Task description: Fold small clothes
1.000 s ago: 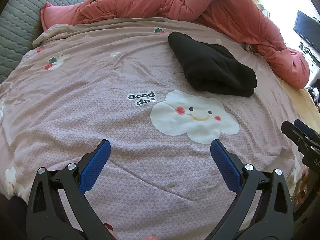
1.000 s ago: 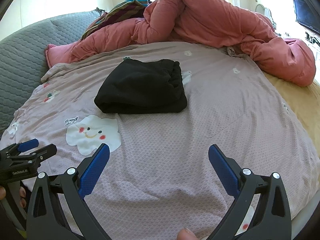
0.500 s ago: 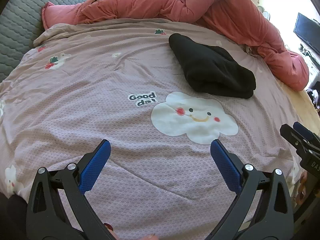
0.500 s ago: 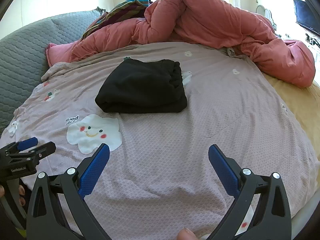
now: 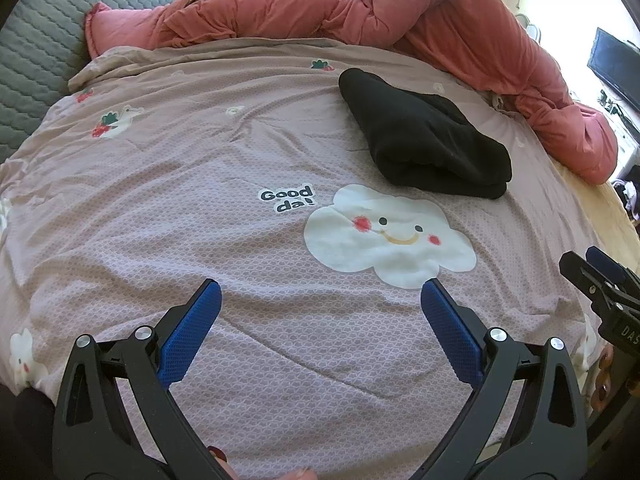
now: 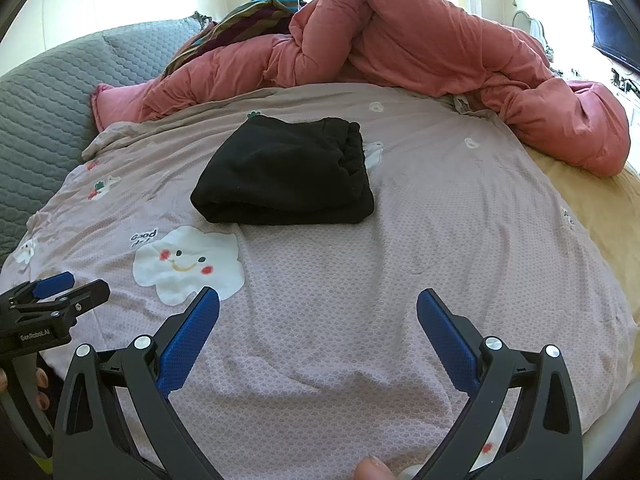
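Mauve bed cover [image 5: 200, 208], left wrist view: left gripper [image 5: 320, 306] fingers wide, empty. Folded black garment [image 5: 424, 148] just beyond cloud print [image 5: 384, 236]; pink duvet [image 5: 440, 24] behind. Right wrist view: right gripper [image 6: 318, 314] wide, empty; garment's underside hidden, TV [image 6: 612, 34] cropped.

A black garment [image 6: 286, 176] is seen at frame centre on a mauve sheet [image 6: 360, 272] printed with a white smiling cloud [image 6: 188, 266]; a salmon-pink duvet [image 6: 420, 52] is seen above.

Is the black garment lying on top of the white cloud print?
No, the folded black garment lies beyond the cloud print, not covering it.
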`<move>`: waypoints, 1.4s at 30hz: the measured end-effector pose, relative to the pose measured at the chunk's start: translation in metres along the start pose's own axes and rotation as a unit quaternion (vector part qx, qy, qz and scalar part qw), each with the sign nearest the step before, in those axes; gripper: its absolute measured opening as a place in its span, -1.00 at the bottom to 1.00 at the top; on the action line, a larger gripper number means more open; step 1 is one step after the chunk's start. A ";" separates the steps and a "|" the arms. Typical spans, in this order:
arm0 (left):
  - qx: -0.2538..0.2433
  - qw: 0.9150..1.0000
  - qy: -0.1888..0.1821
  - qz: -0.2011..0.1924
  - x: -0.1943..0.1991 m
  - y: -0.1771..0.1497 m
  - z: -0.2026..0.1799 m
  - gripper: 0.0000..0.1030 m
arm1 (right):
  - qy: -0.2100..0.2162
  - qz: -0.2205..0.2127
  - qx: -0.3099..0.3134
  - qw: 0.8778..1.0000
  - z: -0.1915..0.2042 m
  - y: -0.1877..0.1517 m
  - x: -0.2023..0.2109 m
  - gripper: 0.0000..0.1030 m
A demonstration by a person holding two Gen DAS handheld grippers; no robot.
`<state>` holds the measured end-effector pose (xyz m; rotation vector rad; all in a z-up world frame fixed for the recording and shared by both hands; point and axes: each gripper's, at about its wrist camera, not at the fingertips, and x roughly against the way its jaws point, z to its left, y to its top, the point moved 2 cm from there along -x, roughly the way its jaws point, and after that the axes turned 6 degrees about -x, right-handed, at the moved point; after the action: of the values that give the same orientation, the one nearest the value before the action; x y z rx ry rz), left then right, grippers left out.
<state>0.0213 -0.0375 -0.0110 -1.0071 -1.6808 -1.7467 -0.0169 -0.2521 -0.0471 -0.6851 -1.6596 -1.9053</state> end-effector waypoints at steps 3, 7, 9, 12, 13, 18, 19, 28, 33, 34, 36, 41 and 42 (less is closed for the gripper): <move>0.000 1.000 0.001 0.000 0.000 0.000 0.000 0.82 | 0.000 0.002 0.002 1.000 0.001 -0.001 0.000 0.91; 0.000 1.000 0.000 0.000 0.000 0.000 0.000 0.82 | 0.000 0.002 0.003 1.000 0.002 -0.002 0.000 0.91; 0.000 1.000 0.000 0.000 0.000 0.000 0.000 0.82 | 0.000 0.001 0.003 1.000 0.002 -0.002 0.000 0.91; 0.001 1.000 0.000 0.001 0.000 -0.001 0.000 0.82 | -0.001 0.003 0.002 1.000 0.002 -0.003 0.000 0.91; 0.002 1.000 0.000 0.001 0.000 -0.001 0.000 0.82 | 0.000 0.003 0.001 1.000 0.002 -0.003 0.000 0.91; 0.002 1.000 -0.001 0.001 0.000 -0.001 0.001 0.82 | -0.003 0.007 0.002 1.000 0.001 -0.003 -0.001 0.91; 0.002 1.000 -0.001 0.001 0.000 -0.001 0.001 0.82 | -0.004 0.008 0.002 1.000 0.000 -0.003 -0.002 0.91; 0.000 1.000 0.002 0.005 0.000 -0.002 0.001 0.82 | -0.008 0.012 0.002 1.000 -0.001 -0.002 -0.004 0.91; -0.001 1.000 0.008 0.010 -0.002 -0.002 0.003 0.82 | -0.016 0.013 0.001 1.000 -0.003 -0.002 -0.005 0.91; 0.000 1.000 0.008 0.012 -0.003 -0.002 0.004 0.82 | -0.022 0.011 0.000 1.000 -0.004 -0.002 -0.005 0.91; 0.001 1.000 0.014 0.013 -0.002 -0.001 0.006 0.82 | -0.035 0.007 -0.005 0.999 -0.009 -0.001 -0.003 0.91; 0.004 1.000 0.026 0.007 -0.001 0.000 0.014 0.82 | -0.089 -0.006 -0.049 0.995 -0.046 -0.004 0.009 0.91; 0.006 1.000 0.022 0.006 -0.001 0.001 0.017 0.82 | -0.099 -0.008 -0.061 0.993 -0.057 -0.005 0.012 0.91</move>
<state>0.0257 -0.0214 -0.0120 -0.9637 -1.6529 -1.7359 -0.0320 -0.3086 -0.0497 -0.9399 -1.6793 -2.0197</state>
